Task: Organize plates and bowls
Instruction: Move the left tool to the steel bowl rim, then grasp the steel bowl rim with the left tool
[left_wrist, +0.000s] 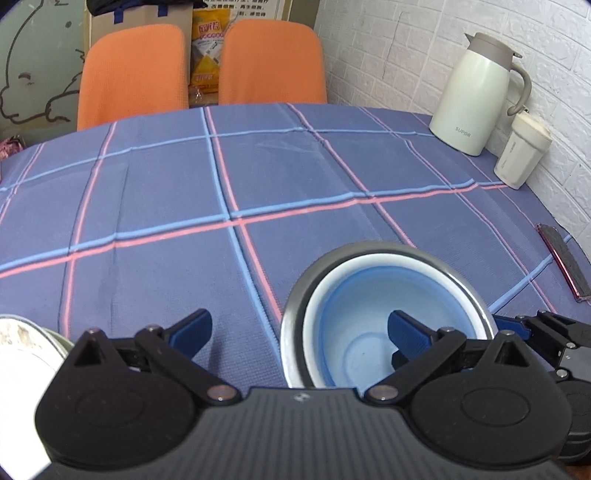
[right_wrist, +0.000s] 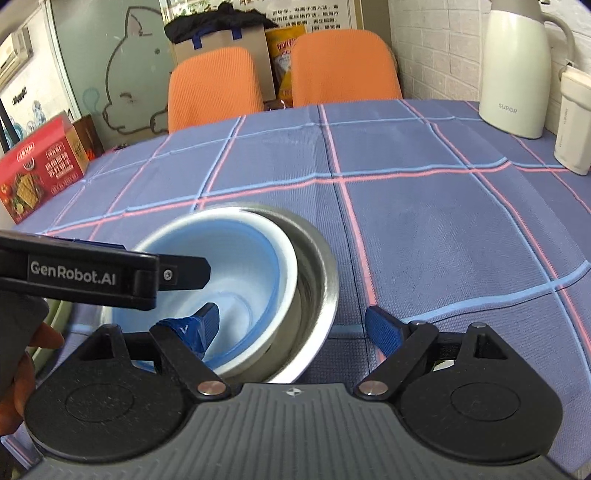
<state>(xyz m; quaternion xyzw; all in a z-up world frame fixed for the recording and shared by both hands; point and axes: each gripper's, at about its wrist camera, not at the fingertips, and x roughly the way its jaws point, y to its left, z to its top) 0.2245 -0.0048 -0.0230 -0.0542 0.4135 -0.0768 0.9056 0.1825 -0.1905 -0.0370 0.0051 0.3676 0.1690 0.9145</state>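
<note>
A steel bowl (left_wrist: 369, 248) stands on the blue checked tablecloth (left_wrist: 147, 206) with a white bowl with a blue inside (left_wrist: 351, 314) nested in it. My left gripper (left_wrist: 299, 326) is open and straddles the bowls' left rim, its right finger inside the blue bowl. My right gripper (right_wrist: 295, 323) is open too. It straddles the right rim of the steel bowl (right_wrist: 321, 280), with its left finger down in the blue bowl (right_wrist: 236, 251). A finger of the left gripper (right_wrist: 188, 273) reaches in from the left. Neither gripper has closed on the rims.
A cream thermos jug (left_wrist: 476, 96), a white cup (left_wrist: 521, 151) and a phone (left_wrist: 565, 258) sit along the right by the brick wall. Two orange chairs (left_wrist: 133, 74) stand beyond the far edge. A pale dish (left_wrist: 22, 343) lies at lower left. A red box (right_wrist: 40, 162) sits far left.
</note>
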